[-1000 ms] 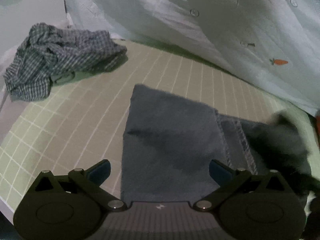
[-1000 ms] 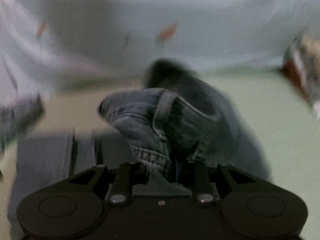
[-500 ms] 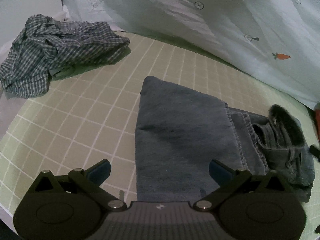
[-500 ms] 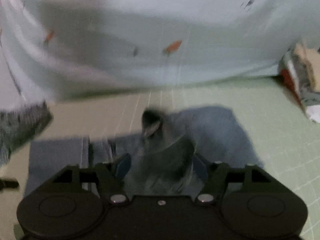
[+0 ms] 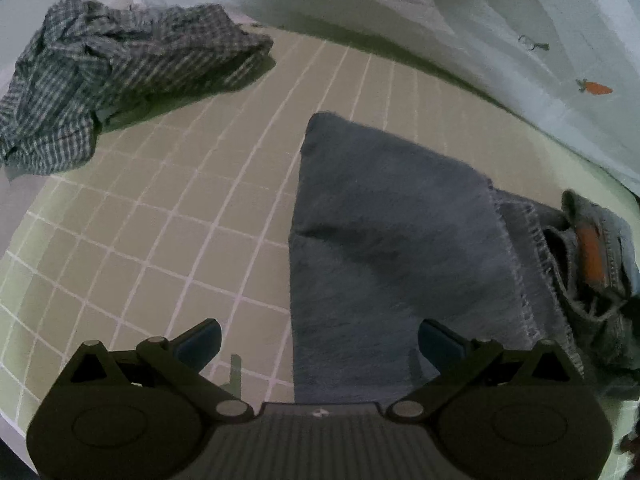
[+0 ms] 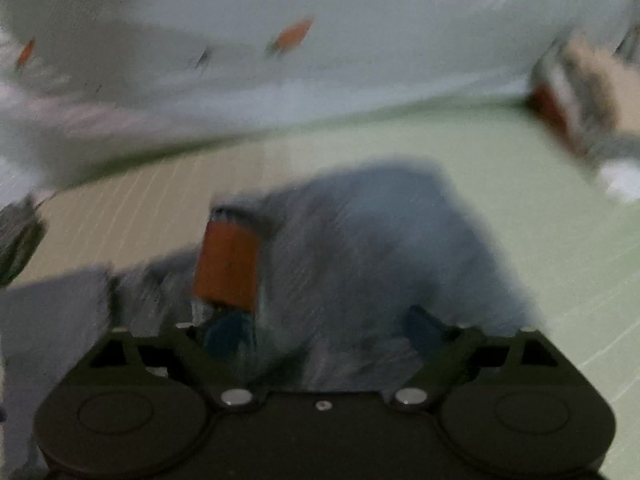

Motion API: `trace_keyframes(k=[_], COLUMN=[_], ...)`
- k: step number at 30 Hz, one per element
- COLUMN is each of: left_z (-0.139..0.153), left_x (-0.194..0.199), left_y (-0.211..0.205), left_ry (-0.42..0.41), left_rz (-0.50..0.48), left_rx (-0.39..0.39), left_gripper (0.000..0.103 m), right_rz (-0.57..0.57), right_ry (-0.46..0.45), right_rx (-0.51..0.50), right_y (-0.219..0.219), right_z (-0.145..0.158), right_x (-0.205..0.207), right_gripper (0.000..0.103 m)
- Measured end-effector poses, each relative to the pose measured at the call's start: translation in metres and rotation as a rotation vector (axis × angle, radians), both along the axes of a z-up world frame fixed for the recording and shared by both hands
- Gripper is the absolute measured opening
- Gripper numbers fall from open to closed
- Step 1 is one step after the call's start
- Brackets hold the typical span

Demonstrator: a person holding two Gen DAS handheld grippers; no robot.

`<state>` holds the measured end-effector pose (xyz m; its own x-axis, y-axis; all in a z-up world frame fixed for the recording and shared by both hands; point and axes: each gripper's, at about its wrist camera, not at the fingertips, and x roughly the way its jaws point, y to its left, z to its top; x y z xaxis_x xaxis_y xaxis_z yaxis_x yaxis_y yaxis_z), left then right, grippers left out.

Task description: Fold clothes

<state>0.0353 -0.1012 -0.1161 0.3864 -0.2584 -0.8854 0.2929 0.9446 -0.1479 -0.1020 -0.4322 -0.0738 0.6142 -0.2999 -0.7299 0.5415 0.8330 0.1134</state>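
A pair of blue jeans (image 5: 392, 248) lies folded on the green grid mat (image 5: 168, 208), its waistband with an orange label (image 5: 592, 256) bunched at the right. My left gripper (image 5: 318, 340) is open and empty, just above the near edge of the jeans. In the blurred right wrist view the jeans (image 6: 380, 248) lie under my right gripper (image 6: 332, 332), which is open and empty. The orange label (image 6: 228, 268) shows just ahead of its left finger.
A crumpled checked shirt (image 5: 120, 76) lies at the far left of the mat. A pale sheet with carrot prints (image 5: 480, 20) hangs along the back. Folded clothes (image 6: 580, 112) lie at the far right in the right wrist view.
My right gripper has opened and let go of the jeans' waistband, which now lies folded over. My left gripper has stayed open and moved a little closer to the jeans.
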Motion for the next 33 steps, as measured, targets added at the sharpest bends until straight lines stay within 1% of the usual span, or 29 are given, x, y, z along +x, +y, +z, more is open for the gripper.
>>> trace_keyframes(k=[2, 4, 10, 13, 16, 17, 18, 19, 21, 22, 23, 24, 25, 26, 28, 29, 31, 32, 33], left_z=[-0.004, -0.008, -0.018, -0.021, -0.022, -0.022, -0.022, -0.021, -0.02, -0.02, -0.019, -0.019, -0.019, -0.018, -0.015, -0.012, -0.001, 0.005, 0.013], left_x=[0.002, 0.004, 0.006, 0.006, 0.006, 0.005, 0.005, 0.004, 0.003, 0.003, 0.002, 0.002, 0.001, 0.001, 0.001, 0.001, 0.002, 0.002, 0.001], left_y=[0.001, 0.002, 0.004, 0.004, 0.003, 0.002, 0.001, 0.001, -0.001, -0.002, -0.002, -0.003, -0.004, -0.004, -0.002, 0.002, 0.007, 0.008, 0.003], left_ry=[0.016, 0.033, 0.083, 0.094, 0.105, 0.108, 0.111, 0.114, 0.121, 0.124, 0.128, 0.131, 0.134, 0.138, 0.14, 0.144, 0.148, 0.143, 0.127], left_rz=[-0.001, -0.001, 0.014, 0.024, 0.032, 0.033, 0.034, 0.034, 0.035, 0.036, 0.037, 0.037, 0.038, 0.039, 0.05, 0.059, 0.08, 0.087, 0.079], left_rx=[0.007, 0.008, -0.019, -0.045, -0.073, -0.084, -0.094, -0.104, -0.125, -0.135, -0.146, -0.156, -0.167, -0.177, -0.213, -0.253, -0.353, -0.39, -0.405], left_gripper=[0.103, 0.103, 0.103, 0.103, 0.102, 0.101, 0.096, 0.088, 0.08, 0.073, 0.068, 0.055, 0.047, 0.043, 0.021, 0.015, 0.011, 0.011, 0.011], right_rz=[0.03, 0.057, 0.048, 0.029, 0.009, 0.004, -0.001, -0.006, -0.016, -0.021, -0.025, -0.03, -0.035, -0.04, -0.049, -0.054, -0.064, -0.069, -0.074], right_ry=[0.029, 0.055, 0.036, 0.023, 0.0, -0.004, -0.008, -0.013, -0.024, -0.029, -0.035, -0.04, -0.042, -0.043, -0.053, -0.058, -0.067, -0.072, -0.077], right_rx=[-0.12, -0.183, -0.096, -0.05, 0.011, 0.013, 0.015, 0.013, 0.016, 0.021, 0.025, 0.03, 0.036, 0.043, 0.055, 0.06, 0.072, 0.078, 0.085], right_y=[0.025, 0.039, 0.027, 0.024, 0.022, 0.021, 0.02, 0.019, 0.016, 0.013, 0.011, 0.008, 0.005, 0.002, -0.005, -0.008, -0.015, -0.019, -0.023], right_z=[-0.012, -0.015, -0.004, 0.0, 0.008, 0.01, 0.012, 0.015, 0.018, 0.019, 0.02, 0.021, 0.021, 0.021, 0.022, 0.022, 0.023, 0.023, 0.023], right_x=[0.001, 0.001, -0.008, -0.009, -0.018, -0.021, -0.024, -0.028, -0.033, -0.036, -0.038, -0.04, -0.043, -0.045, -0.05, -0.053, -0.059, -0.062, -0.065], right_gripper=[0.095, 0.095, 0.095, 0.095, 0.096, 0.096, 0.096, 0.096, 0.096, 0.096, 0.096, 0.096, 0.096, 0.096, 0.096, 0.096, 0.096, 0.096, 0.096])
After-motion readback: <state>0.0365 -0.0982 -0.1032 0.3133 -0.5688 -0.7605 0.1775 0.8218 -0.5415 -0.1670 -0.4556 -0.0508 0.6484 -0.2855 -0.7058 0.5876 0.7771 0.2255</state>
